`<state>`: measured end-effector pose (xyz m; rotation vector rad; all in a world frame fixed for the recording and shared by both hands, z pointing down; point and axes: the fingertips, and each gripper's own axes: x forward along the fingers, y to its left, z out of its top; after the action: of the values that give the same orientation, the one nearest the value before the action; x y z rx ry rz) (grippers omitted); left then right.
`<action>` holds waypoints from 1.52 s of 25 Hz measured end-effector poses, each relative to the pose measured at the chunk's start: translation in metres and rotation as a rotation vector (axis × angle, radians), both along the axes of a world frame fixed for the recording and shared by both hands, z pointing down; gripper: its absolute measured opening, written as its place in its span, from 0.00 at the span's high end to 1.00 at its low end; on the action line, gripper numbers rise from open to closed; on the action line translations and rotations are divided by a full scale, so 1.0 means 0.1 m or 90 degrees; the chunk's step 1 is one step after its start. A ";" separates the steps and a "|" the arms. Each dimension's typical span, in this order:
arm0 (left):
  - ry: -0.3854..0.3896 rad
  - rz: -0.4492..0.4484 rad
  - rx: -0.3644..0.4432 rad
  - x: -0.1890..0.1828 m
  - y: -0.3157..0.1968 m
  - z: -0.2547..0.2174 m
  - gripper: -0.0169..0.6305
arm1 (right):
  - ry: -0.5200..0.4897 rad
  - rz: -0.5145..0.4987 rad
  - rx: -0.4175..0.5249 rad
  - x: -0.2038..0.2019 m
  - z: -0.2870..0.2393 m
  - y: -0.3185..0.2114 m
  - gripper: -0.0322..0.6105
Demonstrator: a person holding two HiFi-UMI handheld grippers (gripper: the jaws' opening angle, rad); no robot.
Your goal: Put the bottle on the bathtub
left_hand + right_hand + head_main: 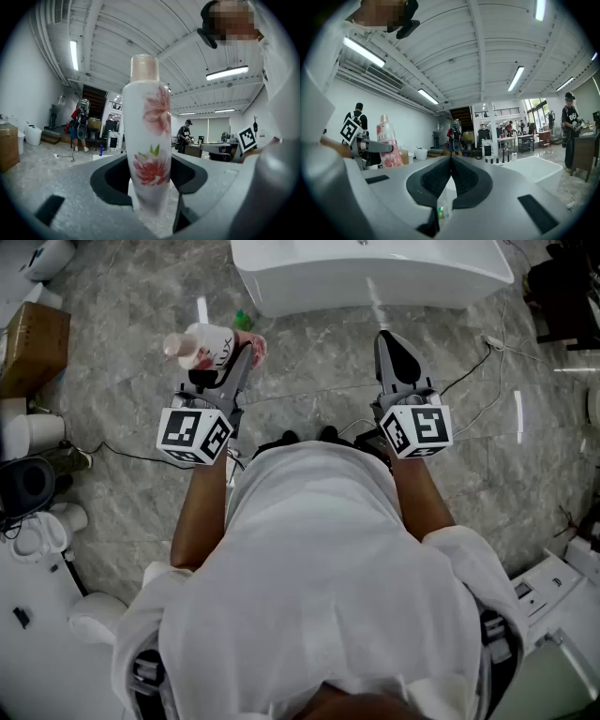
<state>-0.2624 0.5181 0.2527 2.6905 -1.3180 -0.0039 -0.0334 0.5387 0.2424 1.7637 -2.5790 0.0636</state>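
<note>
A white bottle (200,346) with pink flowers and a pink cap is gripped in my left gripper (236,351), held level above the grey marble floor. In the left gripper view the bottle (147,140) stands upright between the two jaws, which press on its lower body, at my left gripper (150,180). The white bathtub (375,273) lies ahead at the top of the head view. My right gripper (391,341) points at the tub with its jaws together and nothing between them. The right gripper view shows the gripper (451,161), the bottle (387,143) at left and the bathtub (536,172) at right.
A small green item (244,320) lies on the floor near the tub. A cardboard box (34,345) and white ceramic fixtures (37,521) line the left side. Cables (483,357) run across the floor at right. People stand far off in the hall.
</note>
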 end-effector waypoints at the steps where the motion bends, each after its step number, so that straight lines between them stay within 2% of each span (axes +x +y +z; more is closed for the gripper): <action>1: 0.003 0.001 -0.002 -0.03 0.01 0.01 0.61 | 0.001 0.003 -0.001 -0.02 0.00 0.00 0.93; 7: 0.033 0.029 0.010 -0.20 0.08 0.00 0.61 | 0.000 0.021 -0.009 -0.14 0.03 0.00 0.93; 14: 0.063 0.067 0.015 -0.36 0.07 -0.03 0.61 | -0.006 0.005 -0.033 -0.42 0.08 -0.02 0.93; 20: 0.072 0.079 0.010 -0.44 0.07 0.00 0.61 | -0.004 0.002 -0.025 -0.49 0.02 -0.04 0.93; 25: 0.106 0.111 0.003 -0.41 0.04 0.01 0.61 | -0.001 0.008 -0.031 -0.43 0.00 -0.08 0.93; 28: 0.099 0.126 0.001 -0.27 -0.06 0.02 0.61 | -0.013 0.016 -0.039 -0.34 0.03 -0.14 0.93; 32: 0.089 0.127 -0.022 -0.14 -0.22 0.10 0.61 | -0.039 -0.008 -0.051 -0.34 0.18 -0.30 0.93; 38: 0.062 0.107 -0.047 0.03 -0.78 0.23 0.61 | -0.066 -0.029 -0.051 -0.18 0.36 -0.94 0.93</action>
<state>-0.2597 0.4397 0.2752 2.6925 -1.0411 -0.0647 -0.0516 0.4445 0.2787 1.7183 -2.6441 0.2607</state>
